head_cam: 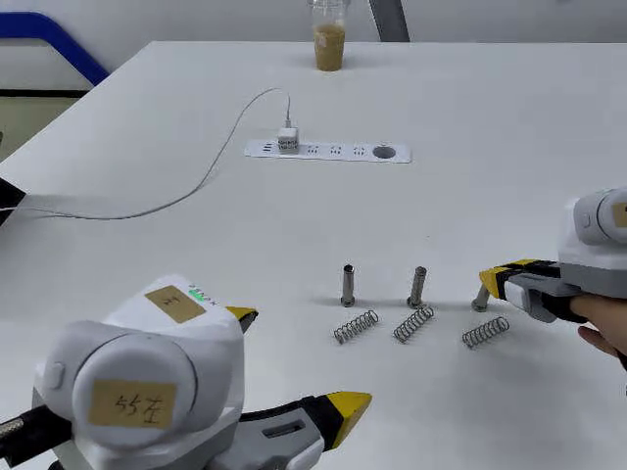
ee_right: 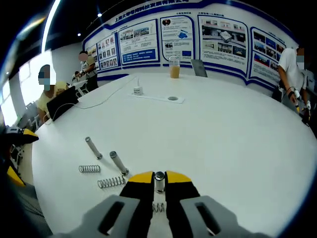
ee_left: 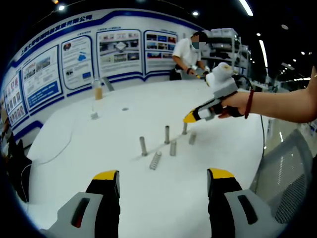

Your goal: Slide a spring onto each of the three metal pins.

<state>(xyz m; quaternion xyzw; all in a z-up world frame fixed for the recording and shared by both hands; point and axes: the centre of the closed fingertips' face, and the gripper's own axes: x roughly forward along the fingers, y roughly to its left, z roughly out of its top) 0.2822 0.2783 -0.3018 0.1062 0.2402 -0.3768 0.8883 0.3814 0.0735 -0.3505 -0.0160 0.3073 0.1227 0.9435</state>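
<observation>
Three short metal pins stand in a row on the white table: left pin point(head_cam: 348, 285), middle pin point(head_cam: 417, 287), right pin point(head_cam: 480, 299). One spring lies in front of each: left spring point(head_cam: 356, 326), middle spring point(head_cam: 413, 323), right spring point(head_cam: 486, 332). My right gripper point(head_cam: 495, 281) comes in from the right and is shut on the top of the right pin point(ee_right: 159, 181), with a spring point(ee_right: 158, 207) just below its jaws. My left gripper point(ee_left: 163, 176) stands open and holds nothing, near the front edge, well short of the pins point(ee_left: 143, 146).
A white power strip point(head_cam: 328, 151) with a plugged charger and a trailing cable lies behind the pins. A cup with a brown drink point(head_cam: 329, 39) stands at the far edge. People point(ee_right: 47, 94) sit and stand around the table's far sides.
</observation>
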